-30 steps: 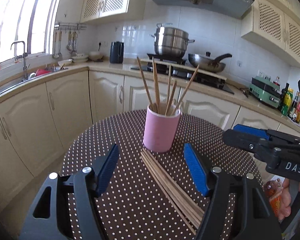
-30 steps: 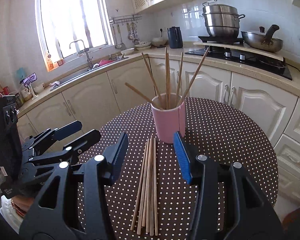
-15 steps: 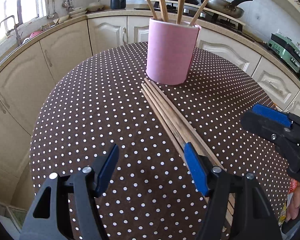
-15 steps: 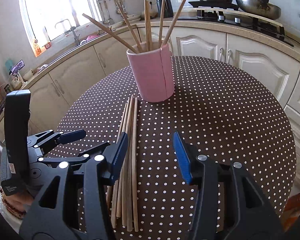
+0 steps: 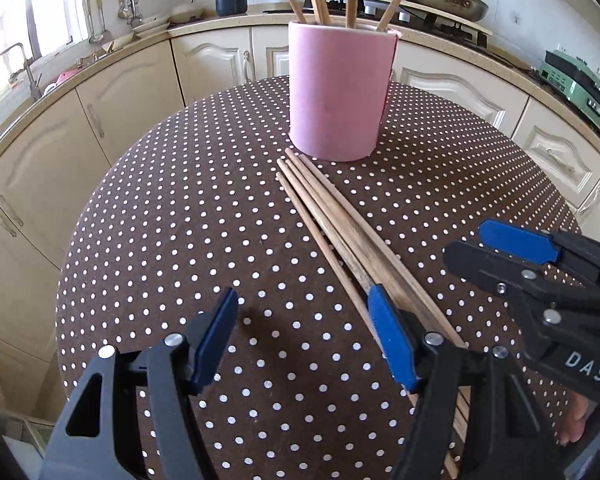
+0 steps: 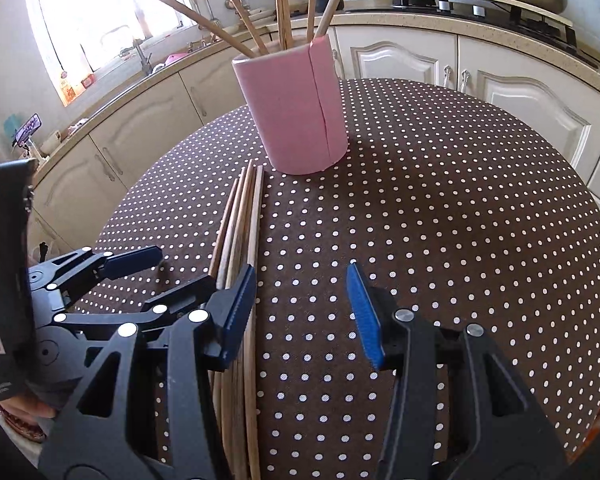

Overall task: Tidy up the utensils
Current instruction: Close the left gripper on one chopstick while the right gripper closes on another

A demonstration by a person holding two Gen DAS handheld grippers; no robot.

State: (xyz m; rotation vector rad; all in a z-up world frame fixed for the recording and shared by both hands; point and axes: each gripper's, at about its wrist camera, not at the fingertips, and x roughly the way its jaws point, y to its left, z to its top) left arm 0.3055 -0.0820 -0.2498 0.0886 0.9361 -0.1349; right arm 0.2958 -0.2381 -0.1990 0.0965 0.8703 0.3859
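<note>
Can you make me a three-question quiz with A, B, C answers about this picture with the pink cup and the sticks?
1. Where do the loose chopsticks lie?
A. On the dotted table, in front of the pink cup
B. In the sink
C. On the stove

2. What colour are the gripper pads?
A. Red
B. Blue
C. Green

3. What is the right gripper holding?
A. A chopstick
B. The cup
C. Nothing, its jaws are open

Answers: 1 A, the bundle lies flat with its ends by the cup's base. 2 B, every pad is blue. 3 C, only tablecloth shows between its pads.
</note>
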